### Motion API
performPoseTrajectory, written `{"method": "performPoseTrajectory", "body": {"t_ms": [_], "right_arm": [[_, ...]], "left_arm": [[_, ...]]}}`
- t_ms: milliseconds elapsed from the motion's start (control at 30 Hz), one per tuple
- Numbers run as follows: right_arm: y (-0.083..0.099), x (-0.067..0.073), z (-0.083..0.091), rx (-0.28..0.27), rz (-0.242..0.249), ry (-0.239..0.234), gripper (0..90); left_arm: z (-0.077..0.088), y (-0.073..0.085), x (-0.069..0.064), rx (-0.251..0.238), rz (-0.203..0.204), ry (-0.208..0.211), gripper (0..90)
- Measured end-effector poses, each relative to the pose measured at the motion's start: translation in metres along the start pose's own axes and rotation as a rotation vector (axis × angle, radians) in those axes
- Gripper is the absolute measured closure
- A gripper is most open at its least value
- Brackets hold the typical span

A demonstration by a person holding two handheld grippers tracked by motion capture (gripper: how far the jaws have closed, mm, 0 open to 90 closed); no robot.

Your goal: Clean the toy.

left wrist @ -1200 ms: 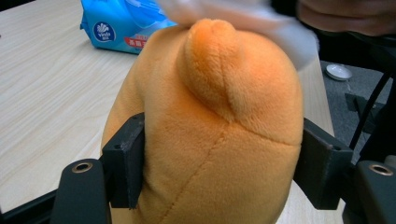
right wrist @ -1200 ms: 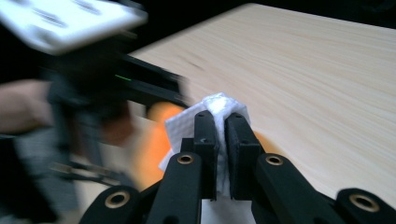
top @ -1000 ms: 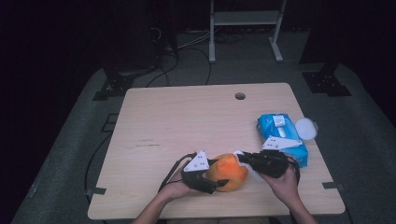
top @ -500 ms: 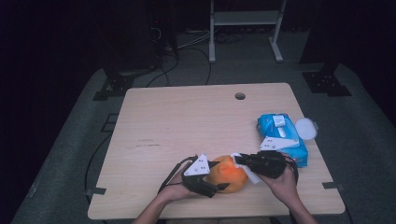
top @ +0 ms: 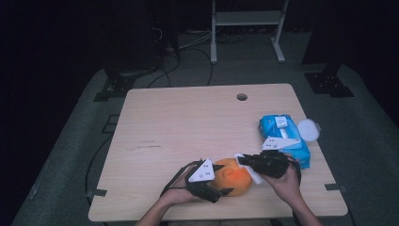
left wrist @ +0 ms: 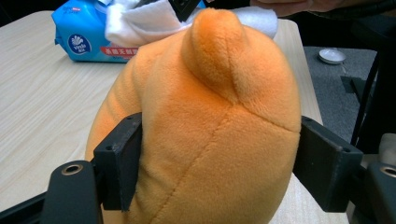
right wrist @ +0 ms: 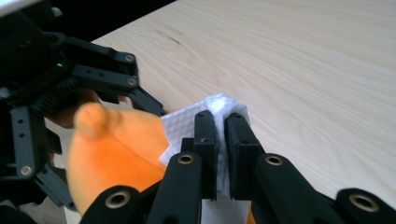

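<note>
An orange plush toy (top: 237,181) lies near the table's front edge. My left gripper (top: 227,179) has it between its jaws. In the left gripper view both pads (left wrist: 123,158) touch the toy's (left wrist: 210,116) sides; the jaws have just been opening a little, with the toy still between them. My right gripper (top: 243,161) comes in from the right, shut on a white wipe (top: 254,176). In the right gripper view the wipe (right wrist: 182,126) is pinched in the right gripper (right wrist: 220,122) and rests against the top of the toy (right wrist: 116,154).
A blue pack of wipes (top: 287,136) lies at the table's right side, just behind my right hand, with a white round lid (top: 308,129) beside it. The wooden table (top: 188,122) has a cable hole (top: 242,97) at the back.
Both hands stay in place on the toy. The wipe has shifted slightly over the toy's top.
</note>
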State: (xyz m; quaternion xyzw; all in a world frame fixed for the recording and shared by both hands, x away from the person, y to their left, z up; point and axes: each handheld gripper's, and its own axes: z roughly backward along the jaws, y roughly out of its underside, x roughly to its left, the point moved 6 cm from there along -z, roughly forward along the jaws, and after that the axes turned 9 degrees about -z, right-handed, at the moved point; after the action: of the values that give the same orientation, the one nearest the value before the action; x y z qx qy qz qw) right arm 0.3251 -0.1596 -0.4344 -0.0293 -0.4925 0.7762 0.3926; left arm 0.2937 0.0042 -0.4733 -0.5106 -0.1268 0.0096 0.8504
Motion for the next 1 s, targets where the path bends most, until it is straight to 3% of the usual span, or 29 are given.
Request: {"method": "performPoseTrajectory", "body": {"t_ms": [133,200,267,367,567,667,800,967,1000], "right_arm": [[0.001,0.008,0.002,0.009,0.014,-0.017,83.5],[-0.001,0.017,0.001,0.002,0.03,-0.042,83.5],[-0.004,0.029,0.0,-0.002,0.036,-0.097,83.5],[-0.006,0.038,-0.004,0.003,0.065,-0.107,83.5],[-0.005,0.02,-0.008,0.008,0.024,-0.071,83.4],[-0.003,0.007,-0.006,0.011,0.016,-0.029,83.5],[0.001,-0.002,0.0,0.01,-0.005,-0.008,83.5],[0.0,0.0,0.008,-0.009,0.007,-0.004,83.5],[0.0,0.002,0.009,-0.013,0.008,-0.006,83.5]], "left_arm": [[-0.001,0.0,-0.001,0.006,-0.009,0.002,24.7],[-0.001,0.0,-0.001,0.008,-0.015,0.002,24.7],[-0.002,-0.001,-0.003,0.01,-0.03,0.002,24.7],[-0.003,-0.002,-0.006,0.02,-0.053,0.002,24.5],[-0.003,-0.002,-0.006,0.01,-0.053,0.013,24.5],[-0.002,-0.001,-0.005,0.012,-0.048,0.011,24.7],[0.002,0.0,0.0,0.001,-0.007,0.002,25.0],[0.006,0.003,0.008,-0.007,0.037,-0.005,25.3],[0.007,0.004,0.011,-0.012,0.061,-0.009,25.3]]}}
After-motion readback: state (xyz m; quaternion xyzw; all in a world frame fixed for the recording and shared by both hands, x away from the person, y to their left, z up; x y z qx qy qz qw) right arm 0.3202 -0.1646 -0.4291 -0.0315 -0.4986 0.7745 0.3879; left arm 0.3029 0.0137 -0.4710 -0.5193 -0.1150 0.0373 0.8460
